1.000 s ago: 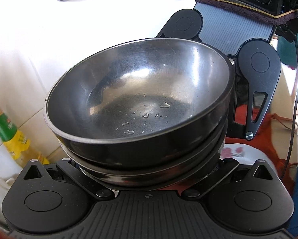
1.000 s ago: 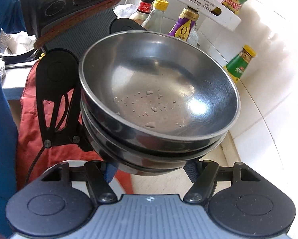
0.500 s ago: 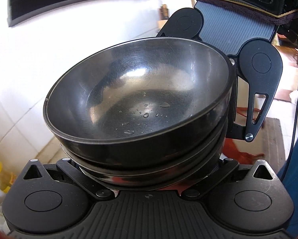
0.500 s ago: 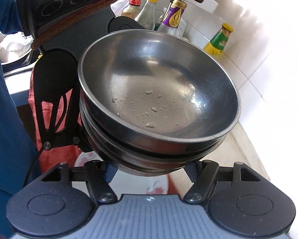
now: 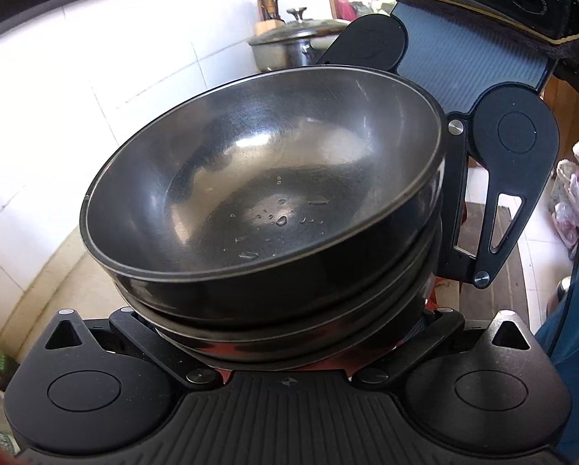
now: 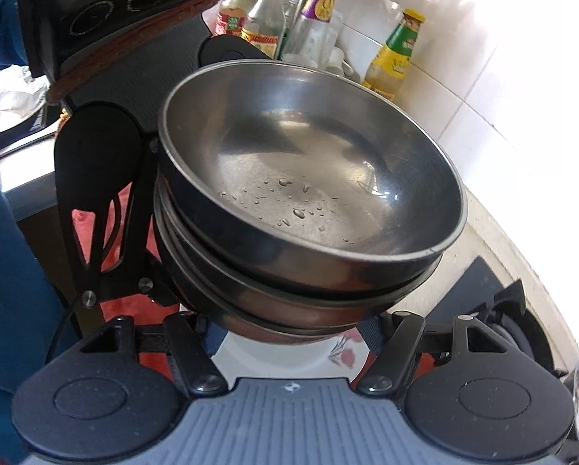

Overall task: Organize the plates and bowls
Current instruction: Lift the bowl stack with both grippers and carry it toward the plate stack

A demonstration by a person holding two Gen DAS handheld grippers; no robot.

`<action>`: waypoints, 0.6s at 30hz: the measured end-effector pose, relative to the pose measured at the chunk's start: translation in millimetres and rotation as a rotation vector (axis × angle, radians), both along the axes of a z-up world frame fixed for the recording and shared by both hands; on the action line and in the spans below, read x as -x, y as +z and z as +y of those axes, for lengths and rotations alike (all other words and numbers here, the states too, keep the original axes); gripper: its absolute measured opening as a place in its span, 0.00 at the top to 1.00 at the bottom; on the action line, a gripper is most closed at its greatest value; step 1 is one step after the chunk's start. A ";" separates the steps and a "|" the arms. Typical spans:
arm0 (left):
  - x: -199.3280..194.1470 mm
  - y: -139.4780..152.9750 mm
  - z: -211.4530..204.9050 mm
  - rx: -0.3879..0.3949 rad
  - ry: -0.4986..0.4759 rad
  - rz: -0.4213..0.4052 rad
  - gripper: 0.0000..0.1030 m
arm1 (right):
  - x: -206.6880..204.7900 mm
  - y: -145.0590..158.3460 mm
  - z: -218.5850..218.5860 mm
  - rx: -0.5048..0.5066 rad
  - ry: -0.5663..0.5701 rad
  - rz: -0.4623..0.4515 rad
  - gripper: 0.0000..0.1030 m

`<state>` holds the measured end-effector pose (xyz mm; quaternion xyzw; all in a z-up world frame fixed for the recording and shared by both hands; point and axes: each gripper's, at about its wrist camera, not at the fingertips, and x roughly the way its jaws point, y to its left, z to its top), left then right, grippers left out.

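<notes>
A: While both cams look down, the stack of steel bowls (image 5: 266,209) fills centre frame, tilted, held off the table. Left gripper (image 5: 285,348) fingers clamp its near side.

B: Right gripper (image 6: 289,333) likewise, fingers closed on the stack (image 6: 309,178), half-wide. Water drops (image 6: 297,213) in the top bowl.

A: Beyond: white plate (image 6: 289,356) at 6 under the stack, bottles (image 6: 394,54) at 12–1, lidded pot (image 5: 289,42) at 12.

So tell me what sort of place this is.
Most likely a home kitchen: white wall tiles, a lidded metal pot on the counter, sauce bottles by the wall, and a gas burner below the stacked steel bowls.
</notes>
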<state>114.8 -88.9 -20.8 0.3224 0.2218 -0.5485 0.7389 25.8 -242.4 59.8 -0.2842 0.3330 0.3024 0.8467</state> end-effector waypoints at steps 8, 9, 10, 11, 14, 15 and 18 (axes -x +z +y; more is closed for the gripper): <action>23.3 3.1 -27.7 -0.019 -0.008 0.002 0.00 | -3.4 -14.4 -0.7 -0.031 -0.044 -0.025 0.34; 21.8 3.1 -30.0 -0.018 -0.005 0.002 0.00 | -3.8 -16.3 -1.5 -0.037 -0.049 -0.028 0.34; 21.5 3.6 -31.4 -0.015 -0.003 0.003 0.00 | -5.1 -17.6 -2.2 -0.044 -0.056 -0.027 0.34; 27.2 6.9 -28.2 -0.013 0.001 0.001 0.00 | -5.5 -19.1 -1.9 -0.041 -0.058 -0.033 0.34; 35.4 7.1 -27.0 -0.011 -0.002 -0.030 0.00 | -9.3 -27.5 -1.9 -0.036 -0.052 -0.048 0.34; 36.9 4.2 -27.0 -0.013 -0.004 -0.036 0.00 | -10.0 -32.1 -3.0 -0.036 -0.054 -0.047 0.34; 37.7 -8.1 -34.8 -0.028 -0.010 -0.047 0.00 | -11.2 -47.1 -2.5 -0.031 -0.061 -0.032 0.34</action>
